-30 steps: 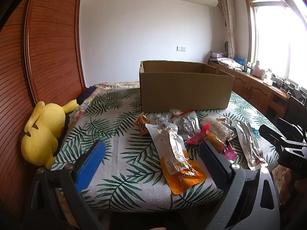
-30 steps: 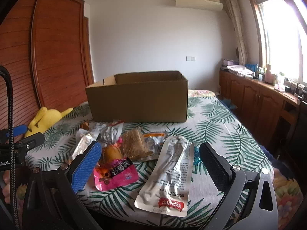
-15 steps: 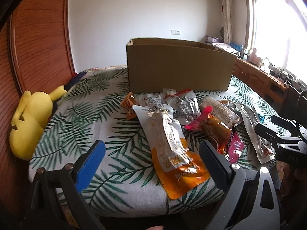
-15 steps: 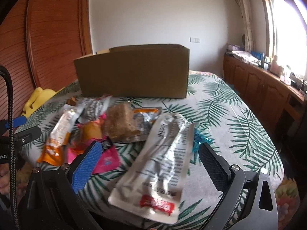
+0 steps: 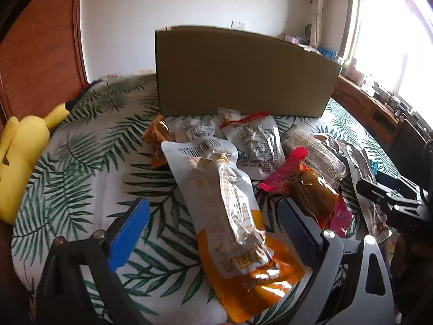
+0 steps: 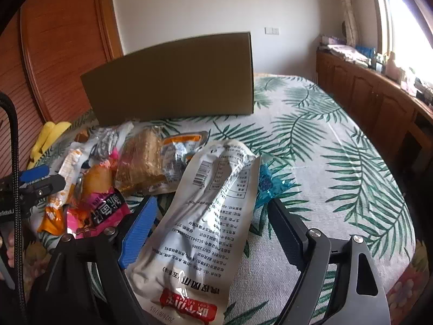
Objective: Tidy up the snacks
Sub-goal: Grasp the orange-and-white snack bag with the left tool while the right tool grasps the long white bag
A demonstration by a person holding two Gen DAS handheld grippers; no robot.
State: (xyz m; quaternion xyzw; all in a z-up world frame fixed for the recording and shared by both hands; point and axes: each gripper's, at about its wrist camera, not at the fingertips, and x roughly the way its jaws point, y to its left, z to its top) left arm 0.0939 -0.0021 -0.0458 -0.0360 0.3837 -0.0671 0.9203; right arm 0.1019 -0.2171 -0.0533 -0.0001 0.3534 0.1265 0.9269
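A pile of snack packets lies on the leaf-print cloth before a brown cardboard box (image 5: 243,75); the box also shows in the right wrist view (image 6: 173,81). My left gripper (image 5: 213,230) is open, its fingers either side of a long white-and-orange packet (image 5: 230,211). My right gripper (image 6: 213,230) is open, its fingers either side of a long white packet with a red label (image 6: 205,222). A pink packet (image 6: 105,211), a brown crisp packet (image 6: 140,162) and a blue wrapper (image 6: 268,184) lie around it. Neither packet is gripped.
A yellow plush toy (image 5: 19,159) lies at the left edge of the cloth. A wooden wardrobe (image 6: 62,43) stands at the left. A wooden cabinet with clutter (image 6: 379,86) runs along the right under the window. The right half of the cloth (image 6: 338,146) is bare.
Both grippers have moved forward and down toward the pile. Each long packet now lies between open fingers. The box looms larger and its opening is out of sight.
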